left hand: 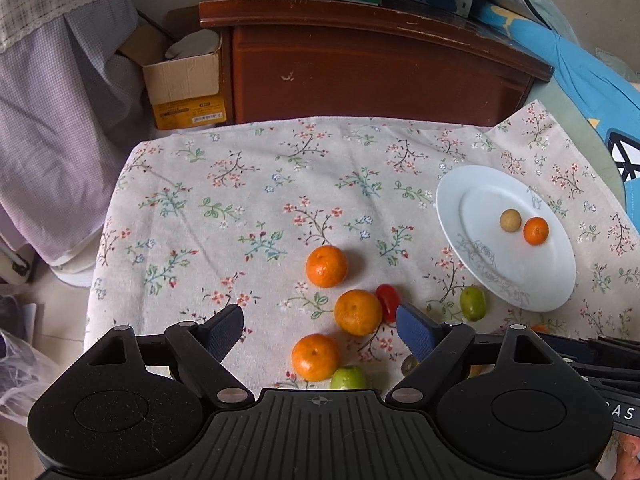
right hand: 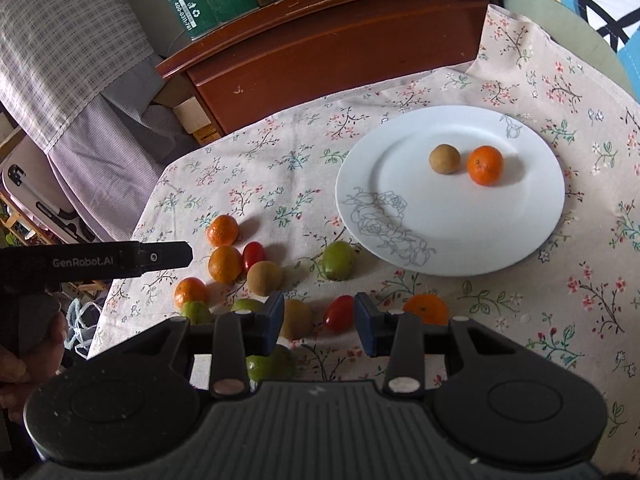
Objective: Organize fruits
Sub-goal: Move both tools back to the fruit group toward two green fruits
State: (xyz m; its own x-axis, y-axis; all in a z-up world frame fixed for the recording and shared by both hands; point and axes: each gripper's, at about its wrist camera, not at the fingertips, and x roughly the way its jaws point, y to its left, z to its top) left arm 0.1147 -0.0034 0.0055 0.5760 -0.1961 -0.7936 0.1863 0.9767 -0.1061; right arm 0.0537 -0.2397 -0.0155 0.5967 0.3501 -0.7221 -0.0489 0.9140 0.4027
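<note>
Most of the fruit is still lying loose on the bench's floral tablecloth [right hand: 280, 152], while the white round plate [right hand: 520, 240] is carrying only a tan round longan-like fruit [right hand: 445, 159] and a small orange mandarin [right hand: 485, 165].

The left gripper [left hand: 320, 330] is hovering with its jaws spread wide and empty over three orange mandarins; the nearest to its opening is the middle mandarin [left hand: 357, 312], with a red cherry tomato [left hand: 388, 302] touching its side. Closing here risks pinching both, or nudging the tomato so it rolls toward the green oval fruit [left hand: 472, 303] by the plate's rim.

The right gripper [right hand: 319, 322] is holding its jaws partly apart with nothing clasped; a second red cherry tomato [right hand: 338, 313] is sitting between the pads' line, with a brown round fruit [right hand: 295, 318] just beside the left pad. A soft tomato could split under a hard squeeze, or the pad could knock the brown fruit away.

The two grippers are working close together, so a clash is possible.
</note>
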